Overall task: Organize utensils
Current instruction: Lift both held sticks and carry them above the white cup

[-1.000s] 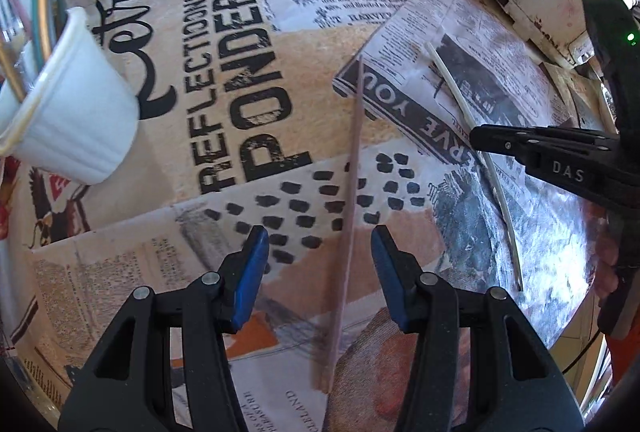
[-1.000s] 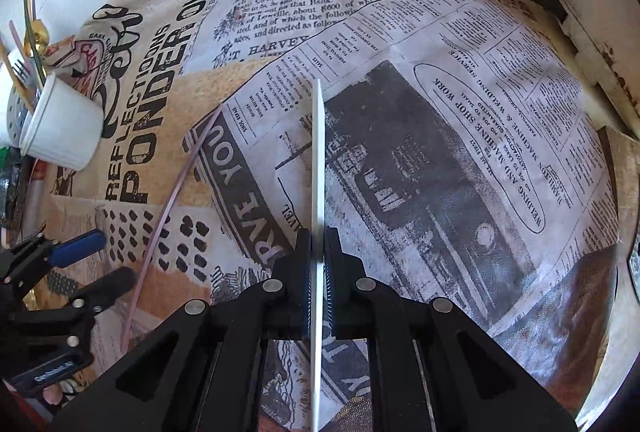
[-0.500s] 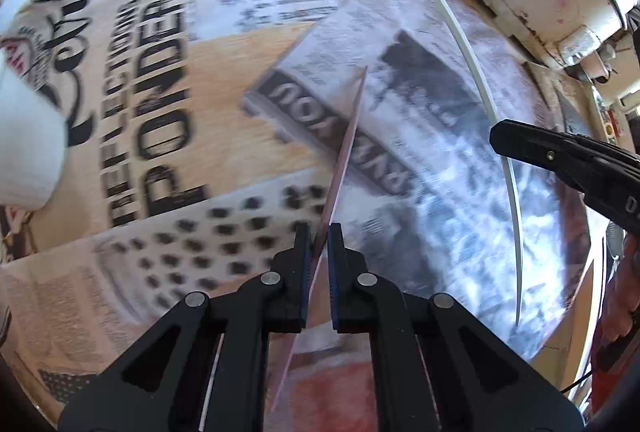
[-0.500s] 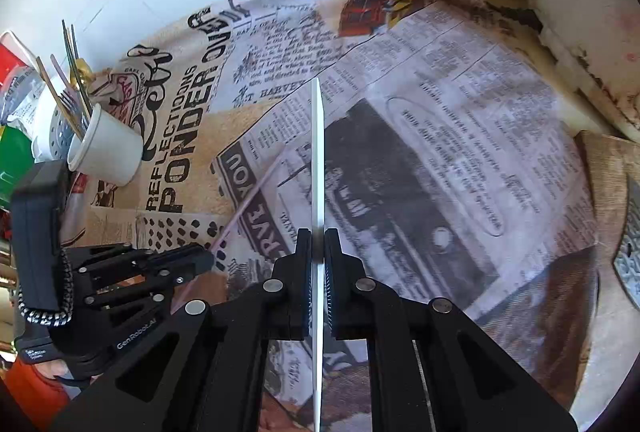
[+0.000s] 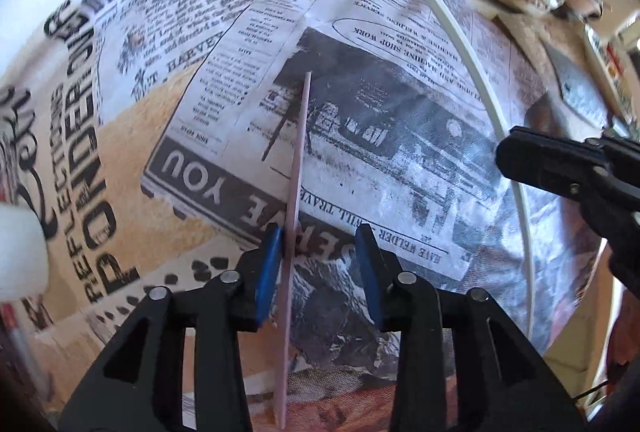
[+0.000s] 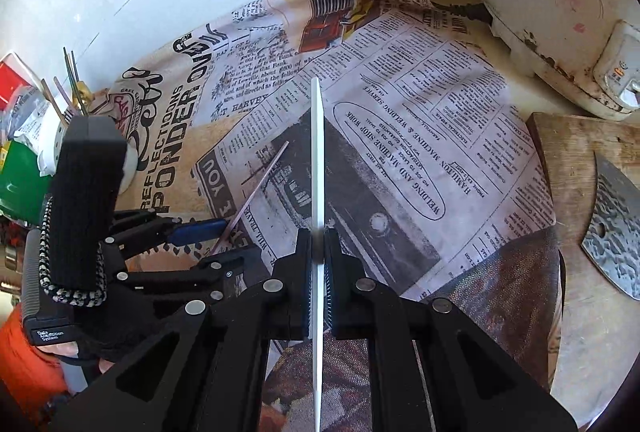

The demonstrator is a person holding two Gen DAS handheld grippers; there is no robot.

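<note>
Pink stick point(image 5: 301, 159): nearest thing in the left wrist view; it runs lengthwise between the fingers, long axis pointing straight ahead, away from the camera.
Left claw point(image 5: 319, 244): fingers apart, not clamped. The stick leans on the inner face of the left blue pad point(image 5: 267, 272), with a clear gap to the other pad.
Grip, as a judgement: the pink stick looks loose, propped rather than held, so it could slide or roll.
White stick point(image 6: 316, 151): pinched mid-length, long axis also straight ahead, tip out over the cloth.
Right claw point(image 6: 318, 244): closed tight on the white stick.
Cloth point(image 6: 420, 119): newspaper print, covering the worktop under both sticks.
White cup point(image 5: 20, 256): at the far left edge, blurred; seen from the right claw it is mostly hidden behind the left tool's body, with other thin sticks point(image 6: 74, 79) standing there.
Key relation: both sticks lie to the right of the cup, and the left claw is between the cup and the right claw, so nearer.
Next step, as a judgement: each stick must swing left and tip upright to drop in.
</note>
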